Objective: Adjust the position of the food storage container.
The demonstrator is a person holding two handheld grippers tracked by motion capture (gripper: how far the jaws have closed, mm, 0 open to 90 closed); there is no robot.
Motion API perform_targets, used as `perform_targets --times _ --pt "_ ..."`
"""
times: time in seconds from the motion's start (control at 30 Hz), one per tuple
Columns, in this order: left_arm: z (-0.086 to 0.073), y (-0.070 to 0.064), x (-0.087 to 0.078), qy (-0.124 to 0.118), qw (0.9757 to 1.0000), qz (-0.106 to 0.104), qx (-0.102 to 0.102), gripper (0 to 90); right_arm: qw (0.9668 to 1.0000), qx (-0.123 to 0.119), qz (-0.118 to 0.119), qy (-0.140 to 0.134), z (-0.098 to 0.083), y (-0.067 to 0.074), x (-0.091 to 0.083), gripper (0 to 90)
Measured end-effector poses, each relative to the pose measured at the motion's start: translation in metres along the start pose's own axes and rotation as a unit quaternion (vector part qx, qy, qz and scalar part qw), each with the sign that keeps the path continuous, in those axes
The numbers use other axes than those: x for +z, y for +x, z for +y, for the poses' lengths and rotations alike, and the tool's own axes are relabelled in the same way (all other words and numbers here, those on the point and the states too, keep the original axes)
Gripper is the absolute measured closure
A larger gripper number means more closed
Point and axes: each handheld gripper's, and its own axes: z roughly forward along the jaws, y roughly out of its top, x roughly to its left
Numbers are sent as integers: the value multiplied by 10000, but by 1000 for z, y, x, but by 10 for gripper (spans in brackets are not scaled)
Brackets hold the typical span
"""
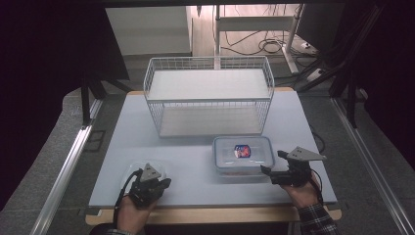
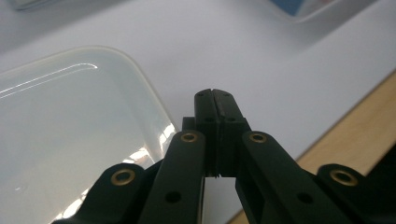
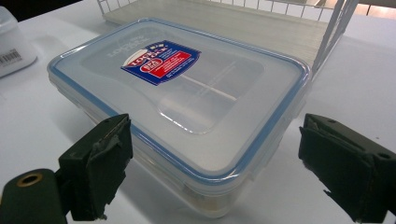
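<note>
The clear lid [image 3: 187, 93] of the blue-rimmed food box [image 3: 261, 154] carries a blue, red and white sticker [image 3: 161, 62] near its far-left part; its print is too small and blurred to read. Raised lettering on the lid just left of that sticker is also illegible. A barcode label [image 3: 10, 57] sits on a white object [image 3: 14, 51] left of the box, digits unreadable

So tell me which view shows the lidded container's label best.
The right gripper view: the label on the lidded container is close and large, in red and blue. The high view shows it as a small patch. The left gripper view catches a cropped container corner.
</note>
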Motion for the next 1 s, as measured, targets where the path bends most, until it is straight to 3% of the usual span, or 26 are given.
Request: perform_targets --times 0.2,0.27,0.3,0.4,0.6,0.73,0.87,1.0 --pt "-5 23 -6 -12 9996 210 -188 900 10000 14 30 15 0 1 1 104" --pt "-9 37 -9 -13 9989 318 -333 900 10000 7 59 40 0 1 2 109" --pt "-9 37 -9 -13 9989 318 -333 900 10000 7 59 40 0 1 2 109" --pt "-13 56 -12 5 9974 543 -472 900 9999 3 140 72 0 2 3 126" --pt "-18 77 -11 -23 9949 679 -742 900 9997 7 190 139 0 3 4 134" --pt "-17 73 -12 -57 9952 709 -669 900 9997 75 211 123 0 2 4 140" --pt "-11 61 -14 -308 9967 537 -517 863 9995 189 223 105 0 1 3 166" --pt "-5 48 -6 -515 9976 223 -402 872 9996 241 158 77 2 0 -1 243"
